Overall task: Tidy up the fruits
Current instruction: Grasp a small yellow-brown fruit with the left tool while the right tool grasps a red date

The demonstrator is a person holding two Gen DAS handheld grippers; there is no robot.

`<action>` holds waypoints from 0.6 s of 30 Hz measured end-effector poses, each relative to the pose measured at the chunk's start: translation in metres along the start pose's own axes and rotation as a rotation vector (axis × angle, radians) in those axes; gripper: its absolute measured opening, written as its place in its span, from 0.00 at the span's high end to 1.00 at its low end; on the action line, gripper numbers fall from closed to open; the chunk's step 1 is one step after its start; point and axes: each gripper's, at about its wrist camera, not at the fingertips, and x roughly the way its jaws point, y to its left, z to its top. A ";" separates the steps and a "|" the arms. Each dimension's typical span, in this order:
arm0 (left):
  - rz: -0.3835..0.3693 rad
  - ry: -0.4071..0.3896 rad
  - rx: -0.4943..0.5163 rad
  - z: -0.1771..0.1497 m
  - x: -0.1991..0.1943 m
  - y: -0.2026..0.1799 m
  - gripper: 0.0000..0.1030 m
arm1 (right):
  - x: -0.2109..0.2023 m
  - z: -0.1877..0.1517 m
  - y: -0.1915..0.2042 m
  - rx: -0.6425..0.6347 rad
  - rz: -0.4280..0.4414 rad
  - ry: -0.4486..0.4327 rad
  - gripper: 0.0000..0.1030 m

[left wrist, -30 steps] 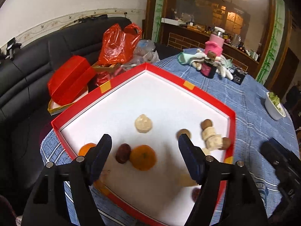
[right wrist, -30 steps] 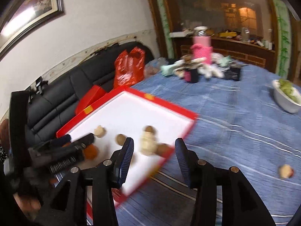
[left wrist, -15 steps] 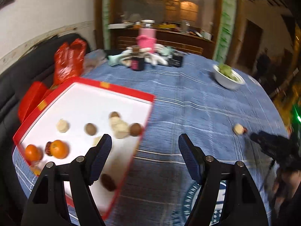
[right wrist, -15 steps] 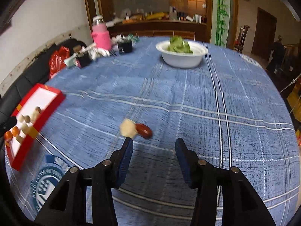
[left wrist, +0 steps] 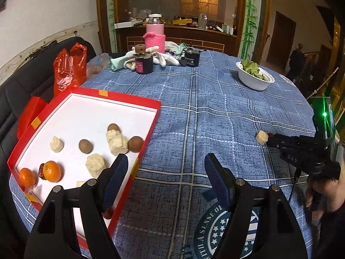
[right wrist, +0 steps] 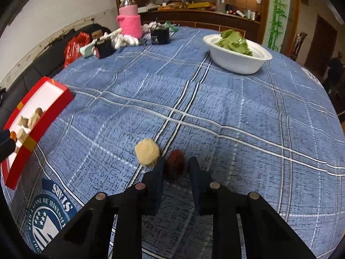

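Half a second ago the right gripper hung short of the dark red fruit; now its jaws are closing with that fruit between them, on the blue cloth beside a pale lump. The left gripper, jaws wide and empty, alone shows the red tray fully (oranges, brown fruits); the right's body reads "DAS".

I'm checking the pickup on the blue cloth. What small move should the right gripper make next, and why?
Probably finish closing, then lift straight up. The right gripper has its jaws closing around the dark red wrinkled fruit, which sits between them on the blue plaid tablecloth. The pale beige round piece lies close on the left, so a sideways drag could knock it.
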 end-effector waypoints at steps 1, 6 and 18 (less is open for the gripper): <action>-0.004 0.000 0.007 0.001 0.001 -0.003 0.29 | -0.001 0.000 -0.001 0.008 0.003 0.000 0.78; -0.044 0.005 0.046 0.005 0.007 -0.028 0.29 | -0.014 -0.009 -0.012 0.078 0.026 -0.038 0.83; -0.148 0.079 0.172 0.020 0.062 -0.144 0.29 | -0.063 -0.024 -0.062 0.288 0.066 -0.219 0.83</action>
